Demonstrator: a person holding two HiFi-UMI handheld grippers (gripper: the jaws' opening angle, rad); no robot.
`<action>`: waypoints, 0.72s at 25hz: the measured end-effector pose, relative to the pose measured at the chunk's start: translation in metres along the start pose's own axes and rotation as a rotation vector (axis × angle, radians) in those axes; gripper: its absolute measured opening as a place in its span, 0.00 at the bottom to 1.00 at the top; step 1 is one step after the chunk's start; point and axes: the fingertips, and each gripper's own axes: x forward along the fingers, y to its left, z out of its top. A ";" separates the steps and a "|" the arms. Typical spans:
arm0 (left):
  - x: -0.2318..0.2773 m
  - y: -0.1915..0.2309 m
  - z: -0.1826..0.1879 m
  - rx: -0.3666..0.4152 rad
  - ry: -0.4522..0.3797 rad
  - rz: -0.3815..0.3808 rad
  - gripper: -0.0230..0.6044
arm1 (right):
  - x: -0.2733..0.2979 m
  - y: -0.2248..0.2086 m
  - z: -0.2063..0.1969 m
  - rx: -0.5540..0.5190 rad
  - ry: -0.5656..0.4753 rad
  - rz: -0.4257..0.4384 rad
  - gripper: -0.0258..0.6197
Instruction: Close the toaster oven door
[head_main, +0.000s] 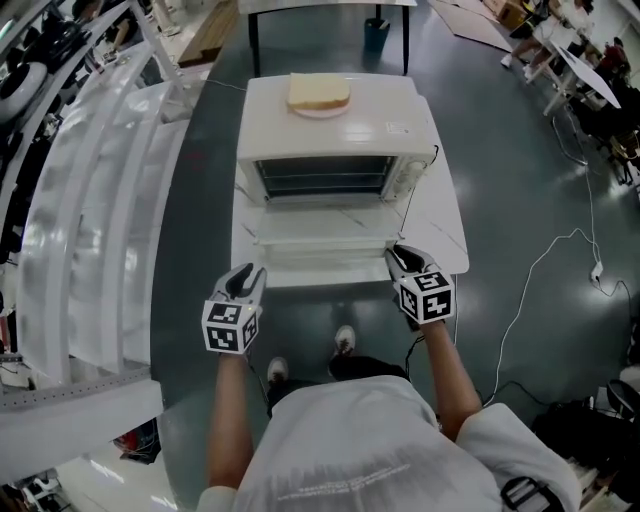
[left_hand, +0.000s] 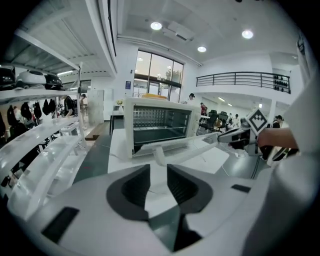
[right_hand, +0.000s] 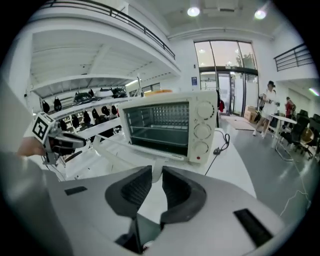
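Head view shows the toaster oven (head_main: 335, 135) at the far side of the white table (head_main: 448, 240), its door (head_main: 320, 238) hanging open toward the person, so the closing is barely begun. The right gripper (head_main: 398, 257) appears clamped on the right end of the door handle (left_hand: 195, 145), while the left gripper (head_main: 248, 276) hovers unclenched and empty near the door's left corner. What is left, as I judge it, is swinging the door up until it seats.
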 end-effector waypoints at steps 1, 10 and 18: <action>0.000 0.000 0.003 -0.002 -0.009 0.001 0.21 | -0.002 -0.003 0.012 -0.002 -0.027 -0.009 0.16; 0.001 -0.001 0.023 0.000 -0.051 0.006 0.21 | 0.012 -0.029 0.102 -0.045 -0.153 -0.057 0.14; -0.002 0.009 0.031 -0.026 -0.065 0.054 0.21 | 0.038 -0.046 0.156 -0.140 -0.196 -0.079 0.11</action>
